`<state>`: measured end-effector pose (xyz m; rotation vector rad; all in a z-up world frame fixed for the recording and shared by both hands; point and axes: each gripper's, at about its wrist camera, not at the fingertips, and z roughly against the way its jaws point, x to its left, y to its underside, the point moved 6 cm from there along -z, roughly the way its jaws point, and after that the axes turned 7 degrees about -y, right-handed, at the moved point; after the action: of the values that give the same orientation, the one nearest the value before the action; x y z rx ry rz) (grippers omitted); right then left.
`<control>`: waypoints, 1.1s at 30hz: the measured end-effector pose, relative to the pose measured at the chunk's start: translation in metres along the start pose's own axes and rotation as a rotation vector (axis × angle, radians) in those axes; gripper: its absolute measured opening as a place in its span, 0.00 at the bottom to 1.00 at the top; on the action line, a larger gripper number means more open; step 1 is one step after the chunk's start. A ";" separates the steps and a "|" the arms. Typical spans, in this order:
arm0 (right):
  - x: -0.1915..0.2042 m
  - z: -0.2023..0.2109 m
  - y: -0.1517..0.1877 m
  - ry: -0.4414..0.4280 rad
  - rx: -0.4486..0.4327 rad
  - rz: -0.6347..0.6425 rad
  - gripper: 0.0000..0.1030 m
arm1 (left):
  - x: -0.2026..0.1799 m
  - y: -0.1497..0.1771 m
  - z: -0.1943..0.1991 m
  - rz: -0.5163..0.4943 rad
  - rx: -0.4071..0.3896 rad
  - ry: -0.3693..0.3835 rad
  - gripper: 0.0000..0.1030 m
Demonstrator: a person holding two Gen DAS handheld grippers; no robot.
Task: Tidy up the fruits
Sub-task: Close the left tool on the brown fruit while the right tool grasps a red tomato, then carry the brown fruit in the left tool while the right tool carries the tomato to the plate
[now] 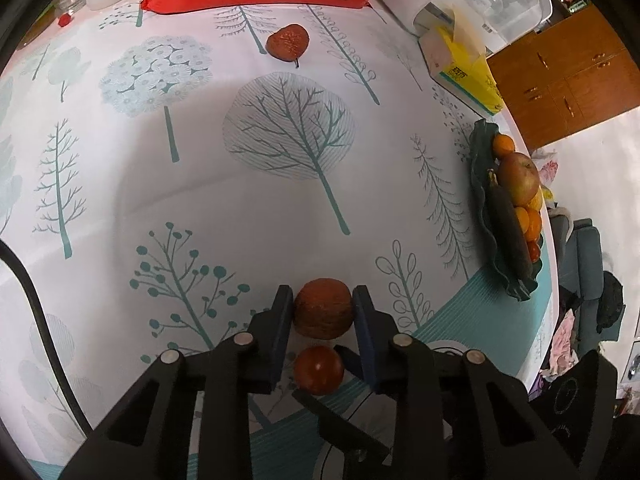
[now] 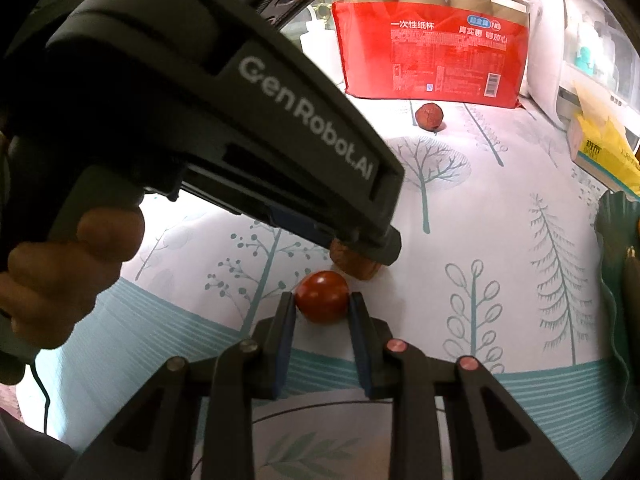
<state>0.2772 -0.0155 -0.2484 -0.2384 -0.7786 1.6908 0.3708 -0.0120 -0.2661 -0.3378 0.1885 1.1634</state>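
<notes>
You are working in a home, at a table under a tree-printed tablecloth (image 1: 280, 208). Ahead of your claws stands a red pack of paper cups (image 2: 432, 56); to their right sit a tissue box (image 1: 460, 64), a dark fruit dish (image 1: 486, 216) and wooden cabinets (image 1: 560, 76).

Half hidden under the left gripper (image 2: 356, 246): brown fruit (image 2: 354, 266). Cut off at the right edge: green fruit bowl (image 2: 612, 240). Too small to read: print on the red package (image 2: 436, 60).
</notes>
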 end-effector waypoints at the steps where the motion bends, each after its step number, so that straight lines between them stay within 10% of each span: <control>1: 0.001 0.001 0.001 -0.002 0.001 -0.002 0.26 | 0.000 0.001 0.000 0.006 -0.002 0.000 0.28; 33: -0.011 0.102 0.070 -0.026 0.035 -0.115 0.26 | -0.010 0.105 0.073 0.169 -0.157 -0.040 0.28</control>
<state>0.1696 -0.0685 -0.2170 -0.1453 -0.7669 1.6005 0.2680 0.0420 -0.2122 -0.4431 0.0919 1.3547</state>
